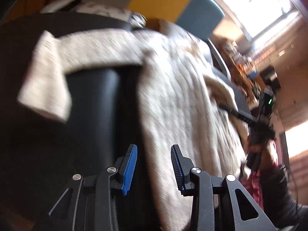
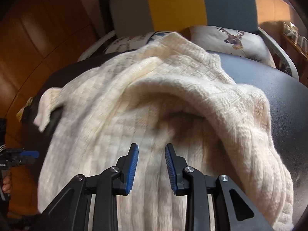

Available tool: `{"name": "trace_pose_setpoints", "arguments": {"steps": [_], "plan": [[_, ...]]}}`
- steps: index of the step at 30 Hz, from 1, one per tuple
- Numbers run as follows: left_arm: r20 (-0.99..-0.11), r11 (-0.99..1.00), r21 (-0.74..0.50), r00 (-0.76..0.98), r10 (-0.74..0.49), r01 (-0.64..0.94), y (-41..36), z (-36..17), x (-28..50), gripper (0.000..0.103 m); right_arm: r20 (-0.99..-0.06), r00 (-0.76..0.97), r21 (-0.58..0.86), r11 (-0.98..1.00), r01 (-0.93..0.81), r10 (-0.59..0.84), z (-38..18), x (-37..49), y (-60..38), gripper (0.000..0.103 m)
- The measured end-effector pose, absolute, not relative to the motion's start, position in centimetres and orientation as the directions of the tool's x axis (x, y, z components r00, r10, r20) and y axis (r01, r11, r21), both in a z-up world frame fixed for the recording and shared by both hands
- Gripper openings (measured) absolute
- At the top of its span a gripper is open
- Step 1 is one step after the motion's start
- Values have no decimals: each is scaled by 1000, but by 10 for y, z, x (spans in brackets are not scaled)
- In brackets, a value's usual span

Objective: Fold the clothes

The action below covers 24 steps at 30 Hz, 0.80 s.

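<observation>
- Across the middle of both views lies the sweater (image 2: 154, 105), cream cable-knit, spread on a dark seat (image 2: 269, 88); its collar points toward the upper centre of the right view.
- One sleeve (image 2: 221, 104) arches over the body from the right of that view toward the lower right, a loose hump with a hollow under it. The other sleeve (image 1: 48, 73) lies out flat toward the upper left of the left view, cuff on the seat.
- Left gripper (image 1: 154, 165): jaws parted by a clear gap, nothing between them, low centre of its frame over the sweater's edge.
- Right gripper (image 2: 151, 165): jaws likewise parted and empty, just above the knit at bottom centre, facing the hollow.
- My judgement: the fold is part-made, or being reset; the pictures do not settle which.
- To do it well, I would bite only the layer meant to move, near a seam, not the thick bulk.
- Flatten the hump so the sleeve lies along the body, edges parallel.
- The left view is blurred, so finer detail there is unsure.
</observation>
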<state>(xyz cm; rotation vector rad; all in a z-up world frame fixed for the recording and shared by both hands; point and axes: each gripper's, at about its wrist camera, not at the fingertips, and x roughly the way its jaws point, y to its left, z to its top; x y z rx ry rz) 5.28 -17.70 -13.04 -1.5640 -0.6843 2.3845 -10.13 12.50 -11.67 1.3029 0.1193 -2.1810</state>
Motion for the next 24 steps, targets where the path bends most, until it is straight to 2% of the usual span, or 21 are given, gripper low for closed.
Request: {"name": "trace_pose_setpoints", "arguments": {"steps": [3, 6, 7, 9, 10, 16, 20, 23, 24], "plan": [[-830, -881, -470, -367, 419, 56, -142, -136, 70, 40, -876, -302, 155, -812, 563, -377, -120, -78, 142, 29], [-846, -920, -390, -409, 341, 39, -121, -134, 84, 40, -927, -269, 73, -829, 555, -262, -134, -61, 165, 29], [-857, -938, -346, -417, 301, 33, -116, -136, 82, 31, -940, -258, 46, -832, 553, -223, -139, -55, 173, 29], [-875, -963, -270, -424, 233, 28, -108, -140, 85, 10, -930, -264, 80, -843, 533, -255, -138, -47, 186, 30], [-878, -964, -264, -423, 226, 33, -111, -139, 85, 9, -932, -260, 81, -844, 530, -253, -138, -44, 188, 30], [-892, -970, -234, -411, 189, 63, -127, -137, 83, 7, -943, -254, 53, -850, 524, -215, -136, -23, 192, 29], [-874, -958, -277, -434, 218, 77, -148, -119, 83, 8, -945, -260, 48, -870, 490, -198, -131, -16, 193, 30], [-813, -937, -341, -523, 256, 72, -162, -88, 82, 10, -904, -257, 209, -877, 433, -342, -109, -22, 211, 30], [-792, -934, -353, -550, 265, 58, -161, -79, 83, 13, -884, -258, 265, -871, 413, -391, -101, -24, 217, 29]]}}
